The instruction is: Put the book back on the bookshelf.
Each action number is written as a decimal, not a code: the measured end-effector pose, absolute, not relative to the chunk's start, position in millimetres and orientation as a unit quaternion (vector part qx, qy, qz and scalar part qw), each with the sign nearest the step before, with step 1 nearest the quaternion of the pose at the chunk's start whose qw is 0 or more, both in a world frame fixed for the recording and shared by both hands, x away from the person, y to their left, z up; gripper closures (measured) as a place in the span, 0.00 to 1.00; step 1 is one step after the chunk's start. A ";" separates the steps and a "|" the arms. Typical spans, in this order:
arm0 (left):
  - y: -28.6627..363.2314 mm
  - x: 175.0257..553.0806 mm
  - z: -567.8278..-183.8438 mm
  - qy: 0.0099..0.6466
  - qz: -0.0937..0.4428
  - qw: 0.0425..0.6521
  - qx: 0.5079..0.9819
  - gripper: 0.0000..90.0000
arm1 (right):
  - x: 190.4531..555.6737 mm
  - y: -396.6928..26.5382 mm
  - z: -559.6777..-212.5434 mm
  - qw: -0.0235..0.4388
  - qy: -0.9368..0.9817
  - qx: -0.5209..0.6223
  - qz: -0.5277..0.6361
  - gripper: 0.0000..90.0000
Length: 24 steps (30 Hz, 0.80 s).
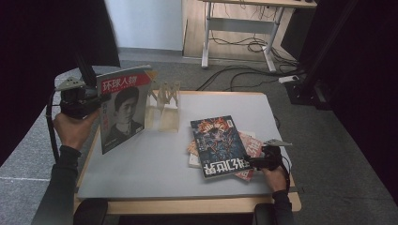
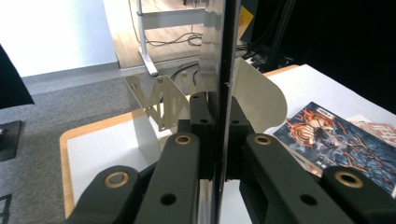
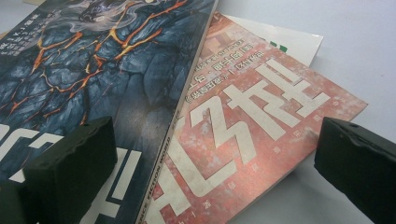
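— How's the left gripper standing?
— Raised at the counter's left edge, jaws clamped tight.
— And the right gripper?
— Low at the near right, jaws spread wide, hand behind it.

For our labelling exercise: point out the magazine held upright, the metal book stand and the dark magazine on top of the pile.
upright magazine (image 1: 123,110), high view, cover portrait.
book stand (image 1: 165,108), high view, its pale upright plate.
dark magazine (image 1: 217,144), high view, cover middle.
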<state>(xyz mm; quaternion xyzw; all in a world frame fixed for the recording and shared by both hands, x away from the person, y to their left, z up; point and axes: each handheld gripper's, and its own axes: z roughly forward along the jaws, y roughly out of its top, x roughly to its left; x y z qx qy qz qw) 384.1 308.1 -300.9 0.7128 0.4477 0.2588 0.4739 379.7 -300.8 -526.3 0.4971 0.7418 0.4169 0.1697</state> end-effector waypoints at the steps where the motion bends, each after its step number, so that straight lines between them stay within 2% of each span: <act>1: 308.5 384.4 -301.1 0.448 0.261 0.473 0.712 0.97 | 379.7 -300.9 -526.3 0.170 0.742 0.497 0.417 0.00; 24: 314.4 409.1 -317.3 0.481 0.276 0.484 0.676 0.97 | 379.7 -301.1 -526.5 0.168 0.741 0.498 0.418 0.00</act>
